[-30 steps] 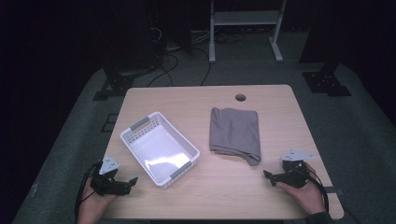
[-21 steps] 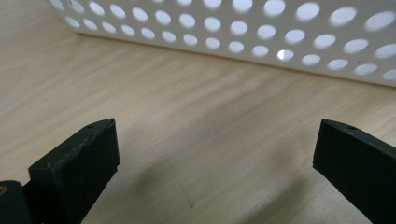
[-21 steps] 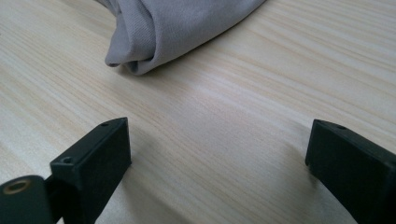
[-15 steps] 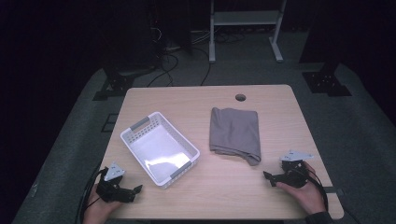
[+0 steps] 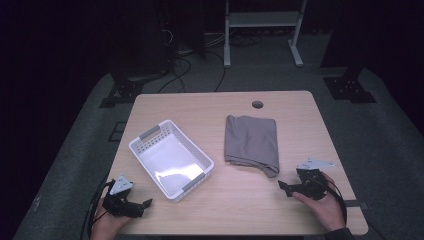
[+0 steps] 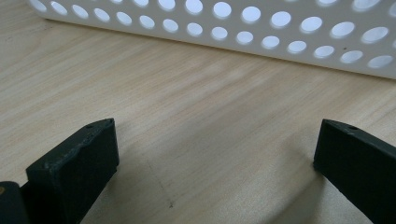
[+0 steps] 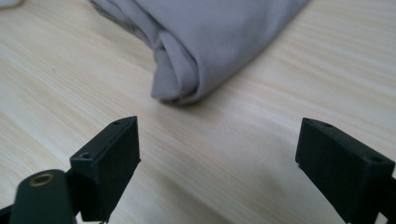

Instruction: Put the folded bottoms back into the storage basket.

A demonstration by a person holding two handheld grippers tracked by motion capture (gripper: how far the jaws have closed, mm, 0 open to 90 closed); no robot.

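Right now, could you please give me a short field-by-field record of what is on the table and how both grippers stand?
table: light wood, round hole near far edge
basket: white, perforated, empty, left of centre
cloth: grey, folded, right of basket, apart from it
left gripper: jaws open, holding nothing, on near side of basket
right gripper: jaws open, holding nothing, pointing at the cloth's near corner, not touching

Wooden table (image 5: 300,125) bears white basket (image 5: 171,159), grey cloth (image 5: 252,142).
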